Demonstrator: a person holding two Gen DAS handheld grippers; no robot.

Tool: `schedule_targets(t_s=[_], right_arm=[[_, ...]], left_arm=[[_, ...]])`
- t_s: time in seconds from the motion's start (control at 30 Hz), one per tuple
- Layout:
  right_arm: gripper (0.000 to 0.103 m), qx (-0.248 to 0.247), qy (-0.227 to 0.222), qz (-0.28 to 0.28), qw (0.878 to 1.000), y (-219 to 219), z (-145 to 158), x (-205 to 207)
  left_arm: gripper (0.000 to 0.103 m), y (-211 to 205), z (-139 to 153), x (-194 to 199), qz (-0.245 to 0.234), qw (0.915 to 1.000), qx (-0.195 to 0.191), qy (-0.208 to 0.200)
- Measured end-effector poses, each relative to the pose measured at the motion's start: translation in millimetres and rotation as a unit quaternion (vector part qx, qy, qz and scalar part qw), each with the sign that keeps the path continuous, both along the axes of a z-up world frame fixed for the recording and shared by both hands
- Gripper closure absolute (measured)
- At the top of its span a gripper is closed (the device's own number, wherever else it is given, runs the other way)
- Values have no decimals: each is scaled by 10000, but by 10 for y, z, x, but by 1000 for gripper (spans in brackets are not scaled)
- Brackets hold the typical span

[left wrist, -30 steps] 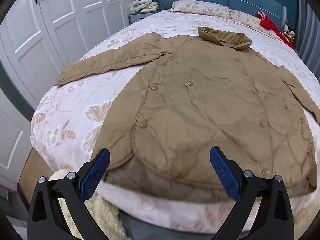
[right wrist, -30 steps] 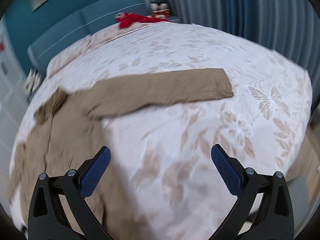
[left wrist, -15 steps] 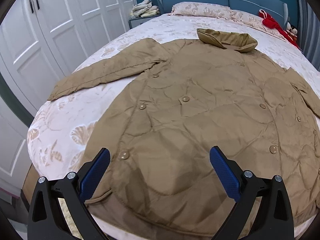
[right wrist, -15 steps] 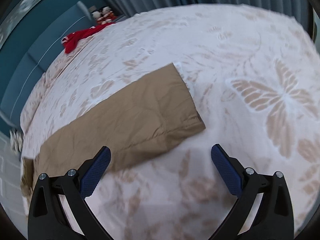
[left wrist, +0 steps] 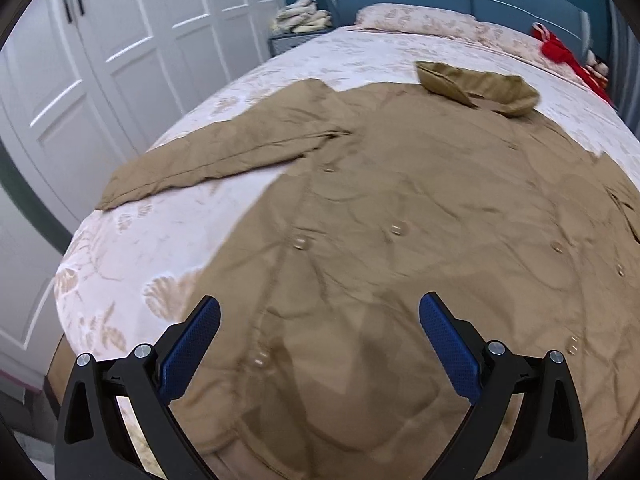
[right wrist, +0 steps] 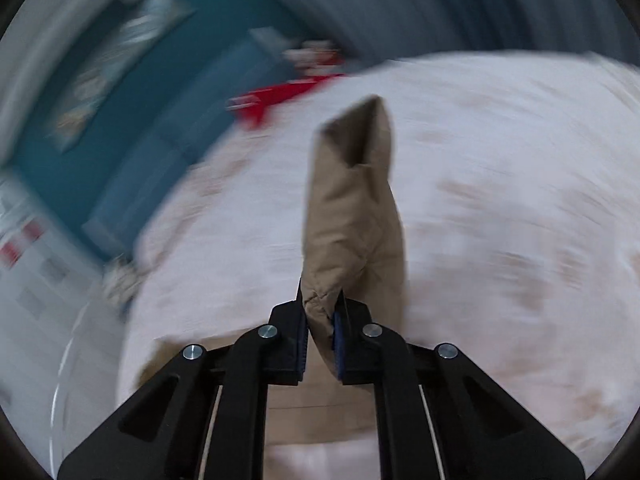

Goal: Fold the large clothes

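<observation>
A tan quilted coat (left wrist: 420, 208) lies spread face up on the bed, its collar (left wrist: 476, 86) at the far end and its left sleeve (left wrist: 224, 156) stretched out to the left. My left gripper (left wrist: 320, 336) is open and empty, hovering above the coat's lower hem. My right gripper (right wrist: 320, 320) is shut on the cuff end of the coat's other sleeve (right wrist: 352, 208), which is lifted off the bed and stands up in front of the camera. The right wrist view is blurred by motion.
The bed (left wrist: 132, 248) has a pale floral cover. White wardrobe doors (left wrist: 100, 60) stand to the left. A blue headboard (left wrist: 460, 4), pillows (left wrist: 420, 22), a red cloth (left wrist: 568, 56) and a nightstand (left wrist: 300, 36) with folded things sit at the far end.
My right gripper went from open above the flat sleeve end to shut on it and lifted it. My left gripper moved forward over the coat's hem, still open.
</observation>
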State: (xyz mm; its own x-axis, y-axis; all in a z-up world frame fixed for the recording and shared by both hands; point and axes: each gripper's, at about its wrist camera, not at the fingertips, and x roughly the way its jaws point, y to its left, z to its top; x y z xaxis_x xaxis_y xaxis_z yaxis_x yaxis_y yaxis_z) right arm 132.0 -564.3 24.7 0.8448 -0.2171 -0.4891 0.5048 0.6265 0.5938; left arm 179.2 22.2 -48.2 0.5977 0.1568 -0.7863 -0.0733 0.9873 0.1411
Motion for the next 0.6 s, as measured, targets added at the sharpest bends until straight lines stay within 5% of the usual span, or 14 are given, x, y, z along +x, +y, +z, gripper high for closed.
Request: schedule_targets(t_s=[0.13, 0.27, 0.37, 0.47, 0.6], right_arm=[[94, -688, -349, 1699, 9824, 1184, 584, 720], [94, -926, -310, 3014, 9485, 2350, 610, 1285], [89, -981, 109, 3910, 9151, 3308, 244, 1659], [57, -905, 695, 4572, 8820, 3997, -312, 1833], [53, -825, 1088, 4750, 8693, 4240, -777, 1734]], left_arm=[[7, 192, -26, 52, 230, 9997, -35, 46], [7, 365, -34, 47, 373, 9992, -124, 48], [7, 448, -64, 46, 386, 9990, -194, 90], [7, 520, -97, 72, 348, 9986, -371, 147], [7, 612, -59, 190, 265, 9969, -732, 135]])
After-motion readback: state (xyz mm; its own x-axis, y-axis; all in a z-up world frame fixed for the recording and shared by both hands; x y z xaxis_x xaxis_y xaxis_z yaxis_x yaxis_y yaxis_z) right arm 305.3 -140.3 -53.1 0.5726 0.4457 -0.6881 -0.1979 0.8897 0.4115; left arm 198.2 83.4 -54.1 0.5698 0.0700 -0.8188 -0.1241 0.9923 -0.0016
